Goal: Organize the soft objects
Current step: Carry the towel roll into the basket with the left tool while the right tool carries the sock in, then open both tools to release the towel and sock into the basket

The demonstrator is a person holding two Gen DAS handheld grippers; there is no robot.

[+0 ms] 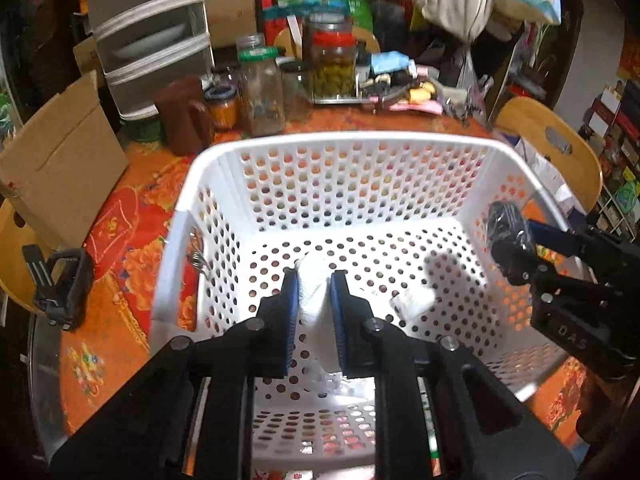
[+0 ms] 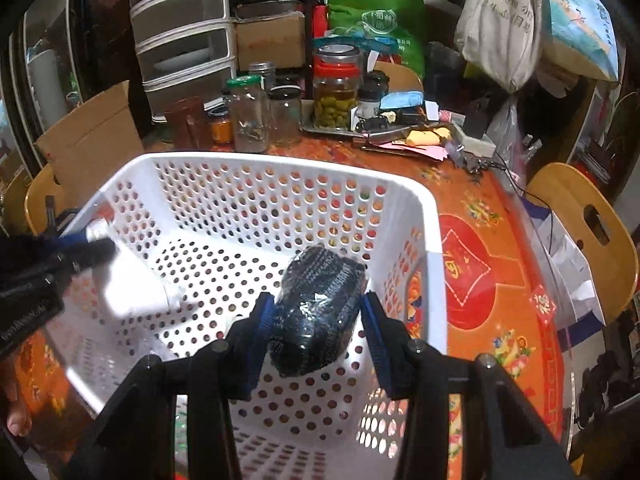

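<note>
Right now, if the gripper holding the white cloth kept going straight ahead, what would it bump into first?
Probably the floor of the white basket. The left gripper, shut on the white cloth, points down into it, and nothing shows in between. Depth is hard to judge.

The left gripper is angling steeply downward, its two blue-padded fingers standing close together and pressing on something white between them. The right gripper is tilting down at much the same slant, its blue pads set wider and clamping a dark bundle. In the left wrist view the right gripper is reaching in from the right edge; in the right wrist view the left gripper is coming in from the left edge.
</note>
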